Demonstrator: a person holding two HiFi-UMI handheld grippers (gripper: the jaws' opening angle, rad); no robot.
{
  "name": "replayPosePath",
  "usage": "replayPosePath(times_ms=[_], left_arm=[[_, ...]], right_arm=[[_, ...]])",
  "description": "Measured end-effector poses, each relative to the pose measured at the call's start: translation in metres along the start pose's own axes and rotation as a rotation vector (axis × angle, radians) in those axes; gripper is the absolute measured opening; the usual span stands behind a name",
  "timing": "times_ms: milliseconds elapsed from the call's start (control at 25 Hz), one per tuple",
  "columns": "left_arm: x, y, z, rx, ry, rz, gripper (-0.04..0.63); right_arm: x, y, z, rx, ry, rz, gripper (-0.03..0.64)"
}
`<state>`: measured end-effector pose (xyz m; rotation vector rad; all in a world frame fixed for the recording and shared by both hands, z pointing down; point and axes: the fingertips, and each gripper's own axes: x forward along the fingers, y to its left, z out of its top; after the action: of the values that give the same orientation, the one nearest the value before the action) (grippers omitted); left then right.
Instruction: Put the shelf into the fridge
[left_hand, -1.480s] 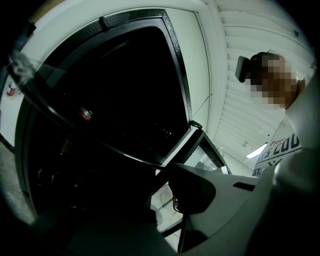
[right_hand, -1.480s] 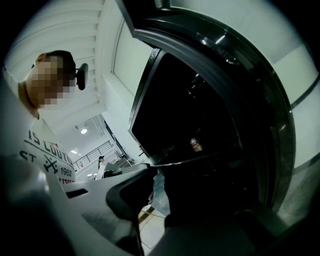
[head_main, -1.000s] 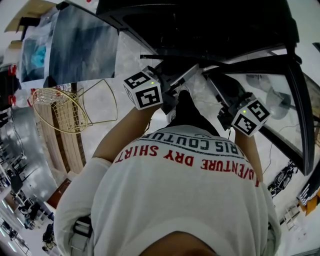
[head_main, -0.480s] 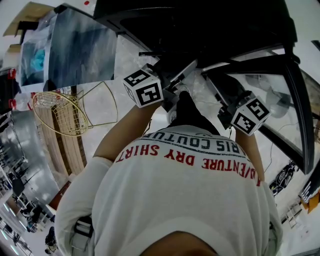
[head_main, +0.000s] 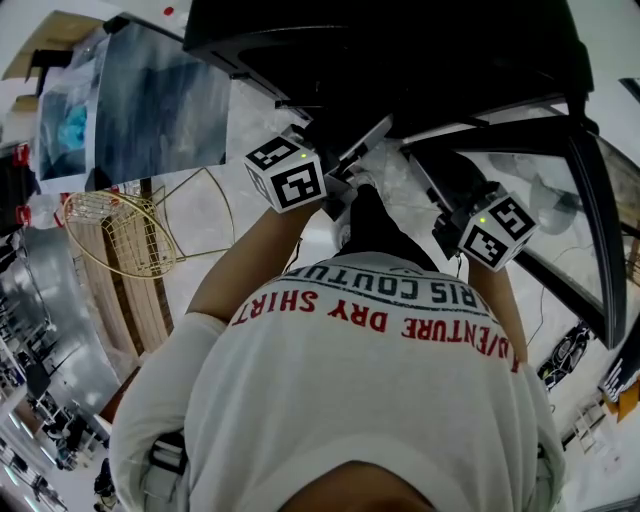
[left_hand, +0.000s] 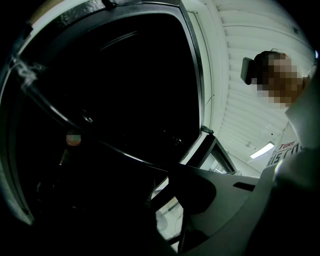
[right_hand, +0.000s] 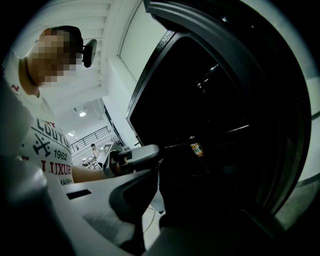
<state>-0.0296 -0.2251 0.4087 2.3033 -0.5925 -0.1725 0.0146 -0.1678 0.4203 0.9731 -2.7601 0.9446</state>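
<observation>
Holding shelf (head_main: 545, 170) at fridge (head_main: 400, 50) mouth, your L tongs (left_hand: 162, 187) and R tongs (right_hand: 159, 182) each clamp its near edge; insertion step. Next: keep level, push in evenly.

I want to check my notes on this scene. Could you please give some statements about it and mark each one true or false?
The fridge stands open, its inside dark. True.
A gold wire basket lies at the person's left. True.
The print on the white T-shirt is blue. False: it is red.
Only the left gripper points into the fridge. False: the right gripper does too.
</observation>
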Motion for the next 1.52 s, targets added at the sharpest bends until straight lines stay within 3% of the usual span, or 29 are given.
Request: replayPosePath(times_ms=[720, 1520], left_arm=[[0.018, 0.013, 0.017, -0.003, -0.007, 0.006, 0.095], [0.034, 0.03, 0.034, 0.02, -0.034, 0.033, 0.098]], right_arm=[[0.011, -0.005, 0.014, -0.019, 0.015, -0.007, 0.028], [0.016, -0.011, 0.013, 0.028, 0.017, 0.011, 0.029]])
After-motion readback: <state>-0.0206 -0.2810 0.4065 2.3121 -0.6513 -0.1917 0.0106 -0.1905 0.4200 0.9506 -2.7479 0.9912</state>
